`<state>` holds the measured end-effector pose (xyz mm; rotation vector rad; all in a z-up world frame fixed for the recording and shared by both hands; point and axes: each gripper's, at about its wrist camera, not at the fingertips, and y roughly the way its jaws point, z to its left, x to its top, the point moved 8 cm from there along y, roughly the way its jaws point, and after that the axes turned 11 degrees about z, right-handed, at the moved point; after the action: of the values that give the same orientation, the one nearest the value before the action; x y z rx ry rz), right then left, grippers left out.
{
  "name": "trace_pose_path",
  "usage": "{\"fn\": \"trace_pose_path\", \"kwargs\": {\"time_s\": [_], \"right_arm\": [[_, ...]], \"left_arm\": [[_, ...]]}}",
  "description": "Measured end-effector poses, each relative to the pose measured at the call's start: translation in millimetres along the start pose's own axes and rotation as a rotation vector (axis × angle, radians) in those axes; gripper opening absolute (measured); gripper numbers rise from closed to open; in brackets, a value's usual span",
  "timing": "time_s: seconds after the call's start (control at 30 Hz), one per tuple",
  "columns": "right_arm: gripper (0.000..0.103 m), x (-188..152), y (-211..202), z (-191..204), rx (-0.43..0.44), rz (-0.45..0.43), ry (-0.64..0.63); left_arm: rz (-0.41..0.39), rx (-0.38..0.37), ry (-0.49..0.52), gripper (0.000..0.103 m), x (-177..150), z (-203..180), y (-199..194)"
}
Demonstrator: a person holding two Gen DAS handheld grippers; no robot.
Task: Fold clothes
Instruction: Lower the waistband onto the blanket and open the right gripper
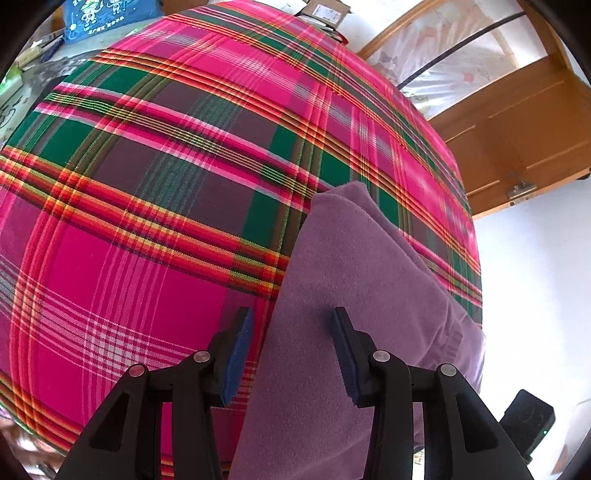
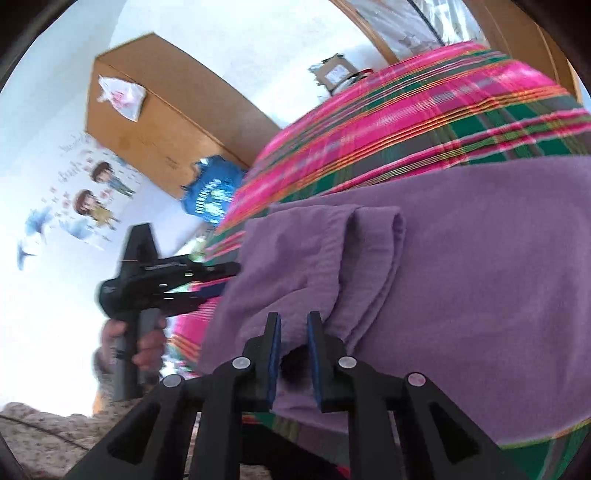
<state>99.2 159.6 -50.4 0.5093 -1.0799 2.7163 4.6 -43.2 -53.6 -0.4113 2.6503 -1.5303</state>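
Observation:
A folded purple garment (image 1: 354, 295) lies on the pink and green plaid cover (image 1: 147, 184), near its right edge. My left gripper (image 1: 291, 315) hovers over the garment's left border. It stands open: one pad is above the plaid, the other above the purple cloth, and neither grips anything. In the right wrist view the purple garment (image 2: 461, 258) fills the middle, with a folded sleeve or flap on top. My right gripper (image 2: 294, 322) is at the garment's near hem. Its jaws are narrowly apart, with a fold of purple cloth in the gap. A hand (image 2: 147, 345) holds the left gripper (image 2: 221, 282) at the garment's far side.
A blue printed T-shirt (image 1: 107, 18) lies at the far end of the cover. A cardboard box (image 2: 166, 110) stands by the white wall, and a small carton (image 1: 325, 13) sits past the cover. A wooden door (image 1: 517, 129) is on the right. A small black device (image 1: 528, 421) sits low right.

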Motion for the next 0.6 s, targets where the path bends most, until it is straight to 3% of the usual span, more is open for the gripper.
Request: {"fn": "trace_pose_path", "kwargs": {"time_s": [0.07, 0.23, 0.3, 0.47, 0.6], "right_arm": [[0.030, -2.1, 1.1, 0.1, 0.006, 0.009, 0.003], [0.029, -4.5, 2.3, 5.3, -0.004, 0.014, -0.012], [0.015, -7.1, 0.9, 9.7, -0.014, 0.019, -0.043], [0.005, -11.5, -10.0, 16.4, -0.030, -0.005, -0.088], [0.005, -13.1, -12.5, 5.0, -0.059, -0.019, -0.045]], "left_arm": [[0.000, 0.013, 0.009, 0.045, 2.3, -2.0, 3.2], [-0.003, 0.013, 0.007, 0.045, 1.4, -1.9, 3.1], [-0.005, 0.018, 0.008, 0.045, 2.2, -3.4, 4.6], [-0.009, 0.032, 0.014, 0.045, 1.9, -5.1, 6.0], [-0.008, 0.029, 0.013, 0.045, 2.4, -4.9, 6.8]]}}
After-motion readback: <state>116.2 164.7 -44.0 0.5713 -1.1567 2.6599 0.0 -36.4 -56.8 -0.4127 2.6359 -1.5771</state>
